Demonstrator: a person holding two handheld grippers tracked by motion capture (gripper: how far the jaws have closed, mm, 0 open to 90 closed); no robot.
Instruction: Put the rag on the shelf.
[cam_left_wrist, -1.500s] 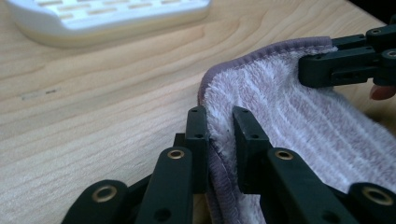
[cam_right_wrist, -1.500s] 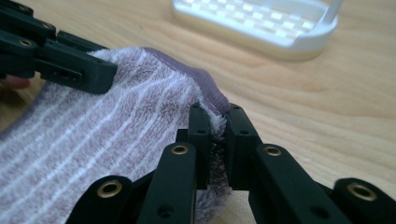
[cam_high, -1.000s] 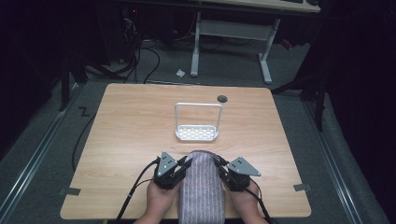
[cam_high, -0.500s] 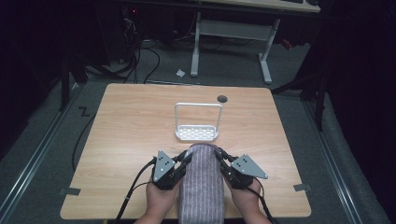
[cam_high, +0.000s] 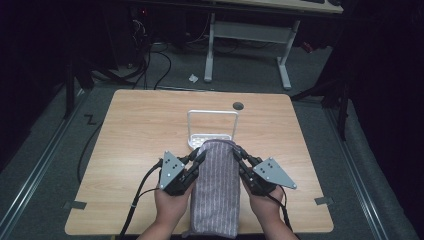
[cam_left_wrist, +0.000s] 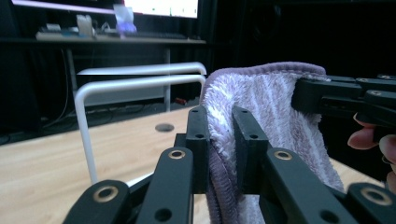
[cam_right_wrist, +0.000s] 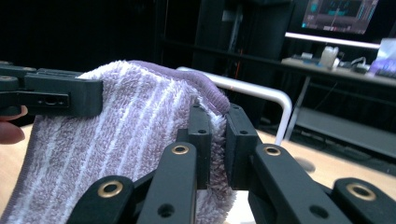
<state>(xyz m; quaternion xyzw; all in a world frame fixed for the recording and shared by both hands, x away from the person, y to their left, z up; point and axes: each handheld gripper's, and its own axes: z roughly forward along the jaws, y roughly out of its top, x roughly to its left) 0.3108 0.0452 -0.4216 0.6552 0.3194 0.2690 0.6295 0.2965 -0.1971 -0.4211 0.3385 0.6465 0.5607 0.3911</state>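
A lilac striped towel (cam_high: 216, 190) hangs stretched between my two grippers over the table's near half. The left gripper (cam_high: 201, 154) is shut on the towel's far left corner (cam_left_wrist: 224, 126). The right gripper (cam_high: 236, 151) is shut on the far right corner (cam_right_wrist: 215, 126). The towel's far edge is lifted just in front of a white rack (cam_high: 212, 127) with a tall rail (cam_left_wrist: 140, 84). The towel's near end drapes off the front edge between the person's hands. In the right gripper view the rail (cam_right_wrist: 261, 93) rises just behind the towel.
The wooden table (cam_high: 140, 130) has a round cable hole (cam_high: 238, 106) behind the rack. A cable (cam_high: 137, 200) trails from the left gripper over the front edge. Desk legs (cam_high: 245, 45) and cords stand on the floor beyond the table.
Both grippers have carried the towel's far edge forward and a little up, closer to the white rack. Both stay shut on the towel.
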